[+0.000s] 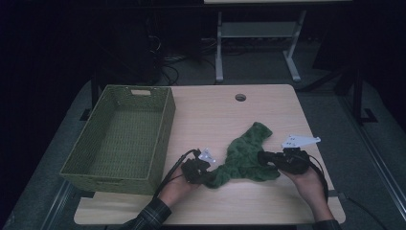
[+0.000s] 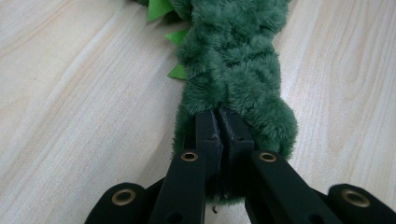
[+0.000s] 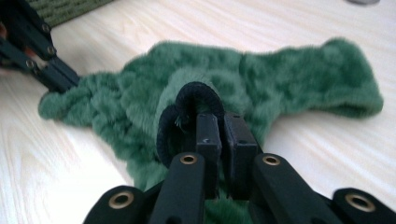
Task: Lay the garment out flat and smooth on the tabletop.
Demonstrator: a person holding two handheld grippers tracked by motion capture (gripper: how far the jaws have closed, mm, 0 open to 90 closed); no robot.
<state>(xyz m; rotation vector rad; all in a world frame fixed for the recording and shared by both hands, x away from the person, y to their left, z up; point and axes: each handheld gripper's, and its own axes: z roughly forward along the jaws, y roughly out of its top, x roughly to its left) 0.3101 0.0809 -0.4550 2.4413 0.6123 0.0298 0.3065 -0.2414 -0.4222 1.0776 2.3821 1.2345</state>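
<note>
- Our left gripper (image 2: 218,122) has its jaws pinched together on the near tip of the green plush garment (image 2: 233,60); the fuzzy pile bulges around both jaws.
- Our right gripper (image 3: 219,122) has its jaws clamped on a dark cuff (image 3: 194,100) at the garment's other edge, and the black band loops up over the jaw tips.
- In the high view the left gripper (image 1: 203,176) bites the garment's lower left end and the right gripper (image 1: 263,157) grips its right side, each held in a hand.
- The garment (image 1: 244,153) lies on the bench (image 1: 210,112), stretched between the two grippers, with one lobe reaching up and to the right.
- Small bright green points (image 2: 161,9) stick out along its edge.
- A green woven basket (image 1: 165,127) sits on the bench's left part, well apart from the garment.
- A round hole (image 1: 240,97) marks the bench's far edge.
</note>
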